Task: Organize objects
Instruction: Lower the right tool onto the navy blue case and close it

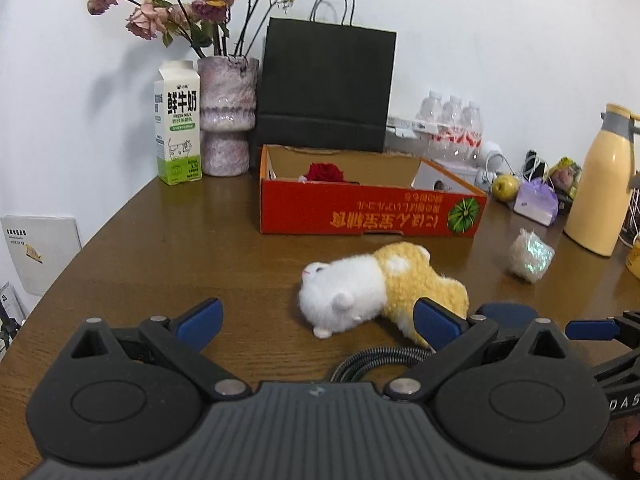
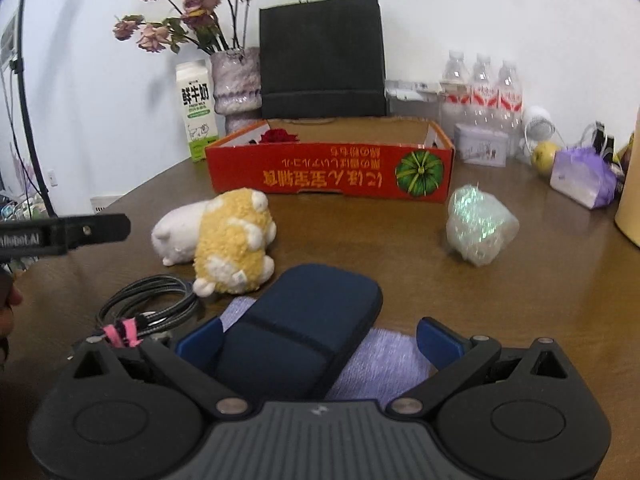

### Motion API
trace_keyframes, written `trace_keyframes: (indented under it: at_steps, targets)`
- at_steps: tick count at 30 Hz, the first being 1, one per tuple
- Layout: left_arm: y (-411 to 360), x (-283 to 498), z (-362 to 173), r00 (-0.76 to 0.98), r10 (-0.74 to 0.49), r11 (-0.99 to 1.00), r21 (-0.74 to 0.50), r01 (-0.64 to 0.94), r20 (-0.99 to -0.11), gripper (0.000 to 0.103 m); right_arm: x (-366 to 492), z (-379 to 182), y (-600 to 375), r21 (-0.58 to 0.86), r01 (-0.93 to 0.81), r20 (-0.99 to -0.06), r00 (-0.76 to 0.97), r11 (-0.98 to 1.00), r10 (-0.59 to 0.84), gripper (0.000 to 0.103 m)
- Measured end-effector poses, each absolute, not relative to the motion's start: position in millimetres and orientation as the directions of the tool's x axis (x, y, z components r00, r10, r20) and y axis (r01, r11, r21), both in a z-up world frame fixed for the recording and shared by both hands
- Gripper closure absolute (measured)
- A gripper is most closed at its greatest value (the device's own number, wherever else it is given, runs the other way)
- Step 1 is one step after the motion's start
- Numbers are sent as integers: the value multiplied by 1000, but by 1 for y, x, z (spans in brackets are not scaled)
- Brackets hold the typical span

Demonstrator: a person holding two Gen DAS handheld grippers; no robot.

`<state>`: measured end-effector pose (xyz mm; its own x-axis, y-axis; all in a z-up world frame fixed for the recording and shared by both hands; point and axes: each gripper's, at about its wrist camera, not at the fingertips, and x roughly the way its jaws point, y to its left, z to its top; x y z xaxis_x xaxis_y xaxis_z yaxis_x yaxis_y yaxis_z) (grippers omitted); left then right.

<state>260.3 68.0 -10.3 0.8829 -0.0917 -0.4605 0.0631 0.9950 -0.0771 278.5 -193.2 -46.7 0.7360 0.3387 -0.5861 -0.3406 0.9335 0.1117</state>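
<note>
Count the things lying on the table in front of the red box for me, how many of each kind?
Stuffed toy: 1
Sparkly ball: 1
Dark blue case: 1
Purple cloth: 1
Cable: 1
Total: 5, all on the table in front of the red box.

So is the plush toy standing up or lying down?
Lying down: the plush toy rests on its side on the table, outside the red box.
</note>
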Motion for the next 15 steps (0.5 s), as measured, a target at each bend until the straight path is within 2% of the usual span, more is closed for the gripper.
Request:
trace_keyframes:
  at_steps: [3,9,15]
  targets:
    - [66,258,-12,879,-97,995,-72,72,-468,0,283,-47,-184,130,-334,-627,701,933,339,0]
    - [68,258,-14,872,-99,994,-80,69,-479,0,290,-53,-157,34,-268,-697,684,963,215,0]
    - [72,258,-15,864,-104,993,-104,60,-492,0,287,-56,-152,-16,-279,-700,688,960,188,0]
